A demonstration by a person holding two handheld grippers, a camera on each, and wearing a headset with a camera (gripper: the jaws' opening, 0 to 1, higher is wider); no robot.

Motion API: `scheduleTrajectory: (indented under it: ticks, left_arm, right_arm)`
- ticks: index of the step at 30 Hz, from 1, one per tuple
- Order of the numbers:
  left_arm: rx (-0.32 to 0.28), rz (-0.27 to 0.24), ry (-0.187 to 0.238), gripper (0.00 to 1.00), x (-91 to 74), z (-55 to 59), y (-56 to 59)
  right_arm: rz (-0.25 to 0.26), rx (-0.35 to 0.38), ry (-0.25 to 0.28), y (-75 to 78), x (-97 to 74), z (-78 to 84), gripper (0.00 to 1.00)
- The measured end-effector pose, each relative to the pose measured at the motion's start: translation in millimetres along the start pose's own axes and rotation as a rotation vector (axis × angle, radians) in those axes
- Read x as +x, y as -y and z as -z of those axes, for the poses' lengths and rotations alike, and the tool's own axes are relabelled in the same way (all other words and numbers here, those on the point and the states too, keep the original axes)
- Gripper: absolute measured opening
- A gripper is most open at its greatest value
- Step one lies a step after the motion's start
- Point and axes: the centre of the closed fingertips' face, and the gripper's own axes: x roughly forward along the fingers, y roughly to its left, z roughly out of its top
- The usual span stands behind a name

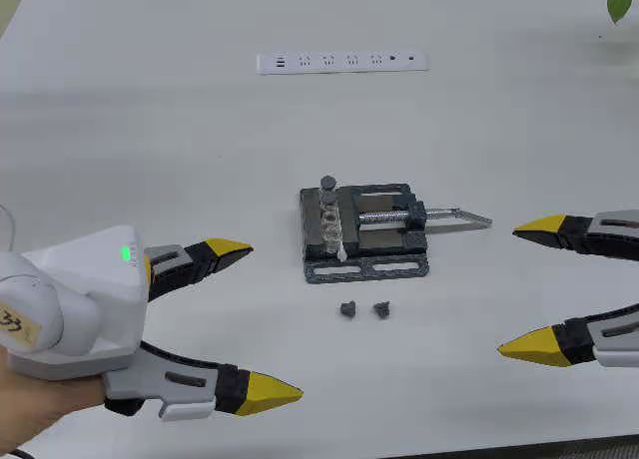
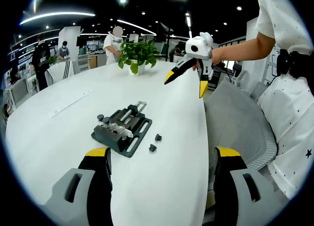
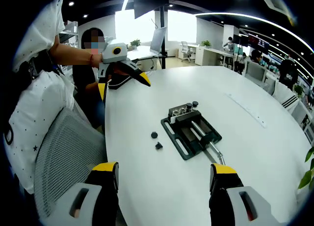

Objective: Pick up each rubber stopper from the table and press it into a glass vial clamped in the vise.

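Left gripper (image 1: 275,319) and right gripper (image 1: 507,289) flank the vise (image 1: 384,241), agape (vial (image 1: 327,192) seemingly stoppered).

The table (image 1: 140,150) is smooth matt white. The vise (image 1: 389,242) looks dark matt, its screw (image 1: 384,218) shiny metal. Vials (image 1: 329,228) are clear glass; stoppers (image 1: 348,308) dull dark rubber.

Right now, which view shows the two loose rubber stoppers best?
The head view: the loose rubber stoppers lie on the near side of the vise, seen from above with their shapes clear. Both gripper views show them as small dark specks beside the vise.
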Motion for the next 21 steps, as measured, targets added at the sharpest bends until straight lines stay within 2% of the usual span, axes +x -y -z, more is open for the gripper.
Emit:
scheduleTrajectory:
  ticks: [3,5,7,8,10,12,17,19,21]
  left_arm:
    - [0.02,0.027,-0.025,0.77,8.3,5.1,-1.3]
    - [0.036,0.042,-0.035,0.69,12.8,6.6,-2.3]
    - [0.034,0.046,-0.037,0.66,18.0,7.6,-4.5]
    - [0.055,0.053,-0.043,0.65,21.8,9.6,-5.3]
    - [0.048,0.068,-0.055,0.61,28.5,12.2,-5.7]
    - [0.075,0.076,-0.062,0.59,33.6,13.7,-5.6]
    - [0.082,0.102,-0.071,0.49,48.9,16.2,-6.4]
    - [0.099,0.112,-0.073,0.44,55.9,18.8,-7.4]
    - [0.092,0.122,-0.092,0.42,63.4,24.5,-8.8]
  right_arm:
    - [0.007,0.016,0.01,-3.6,-5.7,7.3,0.75]
    - [0.012,0.023,0.007,-4.8,-9.1,13.0,0.75]
    - [0.016,0.031,0.012,-6.6,-10.7,13.9,0.75]
    - [0.019,0.034,0.014,-7.6,-11.4,14.4,0.75]
    - [0.025,0.041,0.013,-8.8,-12.6,15.6,0.74]
    - [0.031,0.047,0.019,-9.2,-13.9,15.8,0.74]
    - [0.044,0.064,0.02,-10.8,-17.8,19.3,0.73]
    - [0.049,0.07,0.023,-11.1,-19.9,20.2,0.73]
    - [0.06,0.077,0.027,-10.1,-22.5,20.7,0.72]
